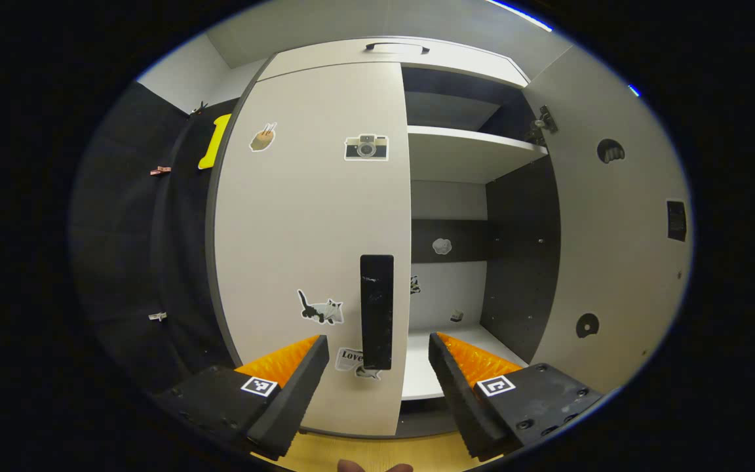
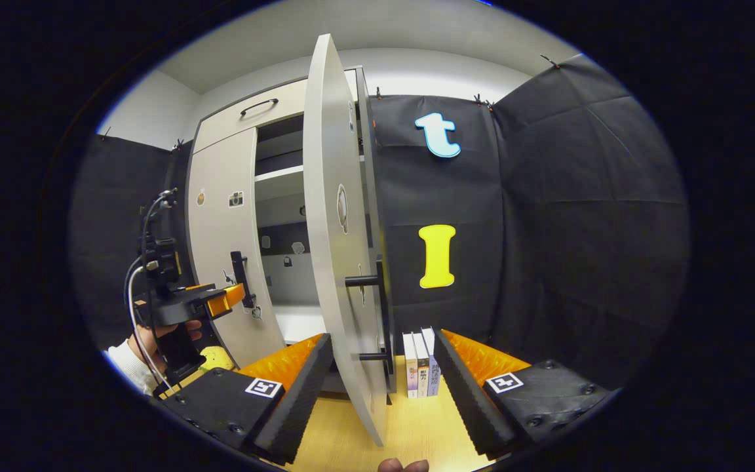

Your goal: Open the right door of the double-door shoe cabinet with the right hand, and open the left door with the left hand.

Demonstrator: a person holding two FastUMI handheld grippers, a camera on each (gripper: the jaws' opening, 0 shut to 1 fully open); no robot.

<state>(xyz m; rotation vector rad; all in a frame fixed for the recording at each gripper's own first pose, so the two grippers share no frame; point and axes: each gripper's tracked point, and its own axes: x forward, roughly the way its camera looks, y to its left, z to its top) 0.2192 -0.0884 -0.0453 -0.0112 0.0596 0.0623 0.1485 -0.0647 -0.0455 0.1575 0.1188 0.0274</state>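
Already the right door (image 2: 335,223) of the pale grey double-door shoe cabinet (image 1: 390,56) is standing wide open, edge-on in the right gripper view, with its black bar handle (image 2: 385,314) facing outward, while the sticker-covered left door (image 1: 312,216) is sitting closed against the cabinet's front. In the left gripper view, the left door's upright black bar handle (image 1: 377,311) is lying near the door's inner edge, between the spread fingers of the left gripper (image 1: 377,373), which is hovering open and short of it, gripping nothing. The right gripper (image 2: 377,380) is likewise hanging open and empty, its fingers straddling the swung door's lower edge without pressing on it. The main risk, I judge, is the left fingers closing too early or off-centre, so that one pad is catching the door's edge or slipping off the slim handle instead of clamping it. A pull out of line with the hinge arc could also be dragging the fingers off. Beyond that, the open right door could be getting nudged by the nearby right gripper and swinging toward the upright books (image 2: 421,364) standing on the light wooden floor (image 2: 417,426) at the cabinet's right corner.
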